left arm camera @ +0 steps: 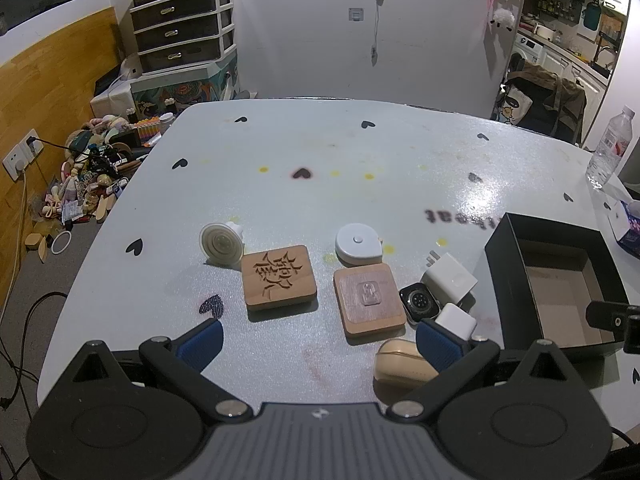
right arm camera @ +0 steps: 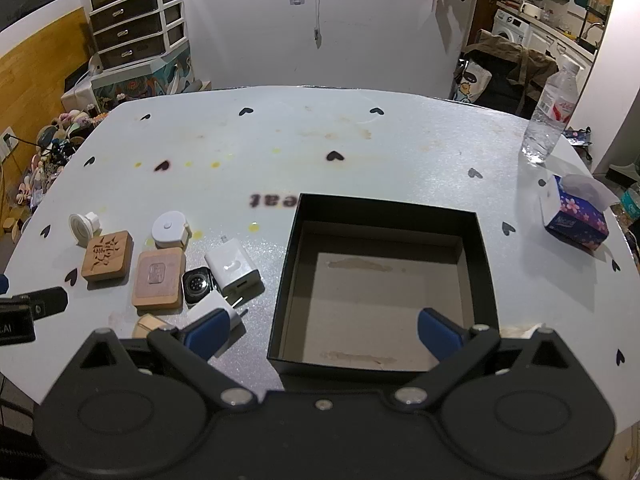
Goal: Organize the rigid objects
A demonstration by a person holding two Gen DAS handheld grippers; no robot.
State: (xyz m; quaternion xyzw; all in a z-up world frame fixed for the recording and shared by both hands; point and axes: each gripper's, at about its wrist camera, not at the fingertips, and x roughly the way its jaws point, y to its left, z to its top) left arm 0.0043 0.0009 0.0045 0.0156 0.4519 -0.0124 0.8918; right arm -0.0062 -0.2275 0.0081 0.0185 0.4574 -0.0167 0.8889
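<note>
Starting well means picking the nearest piece first: the left gripper (left arm camera: 318, 344) and right gripper (right arm camera: 322, 330) both hang released, holding nothing. Small objects lie clustered left of the empty black box (right arm camera: 486, 264); take the white charger (right arm camera: 232, 266) squarely.

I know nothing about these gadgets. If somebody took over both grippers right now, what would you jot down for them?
Left gripper: open, holding nothing, hovering over the table before the pile.
Right gripper: open, holding nothing, above the near rim of the black box.
Box: nothing in it yet.
All items lie left of the box: carved wooden block, second wooden block, round white case, white spool, watch, large charger, small charger, beige piece.
Done: nothing. Left: apparently move every item into the box.
</note>
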